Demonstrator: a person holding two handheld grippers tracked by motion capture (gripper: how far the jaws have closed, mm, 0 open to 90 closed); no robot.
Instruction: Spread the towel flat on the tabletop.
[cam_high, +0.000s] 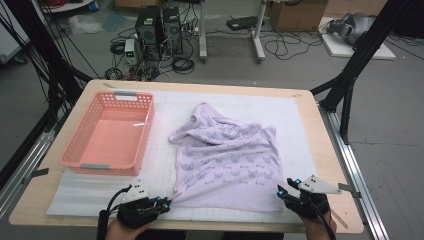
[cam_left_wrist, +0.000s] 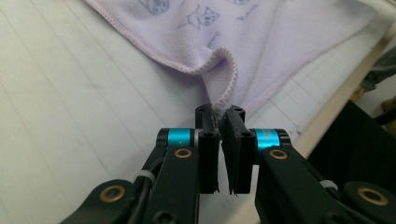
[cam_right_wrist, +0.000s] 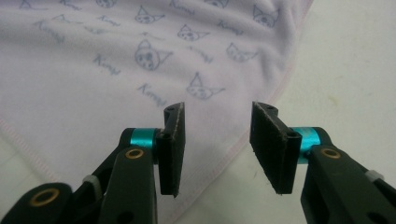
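The lilac terry towel printed with small cat faces lay crumpled in the middle of the white gridded mat on the light wooden table, its far part bunched toward the back and its near hem running along the person's side. To its left, apart from it, stood the empty pink plastic lattice basket.

The left gripper had its jaws pressed together on the towel's near left corner; in the left gripper view the stitched hem rose in a narrow fold straight into the pads, so only a thin sliver of cloth seemed caught. The right gripper hovered with its jaws spread, just at the near right corner; in the right gripper view the cloth lay below and between the black pads, with nothing pinched.

The main risk, as I judged it, was the left hold: with so little hem in the pads, any sideways tug could pull the corner free and let it drop back in a heap. A second risk lay on the right: if those jaws closed where they stood they might miss the hem and nip only the edge, or the mat beneath, since the corner lay flat. Pulling with one corner held would also drag the whole towel leftward and skew it, possibly against the basket
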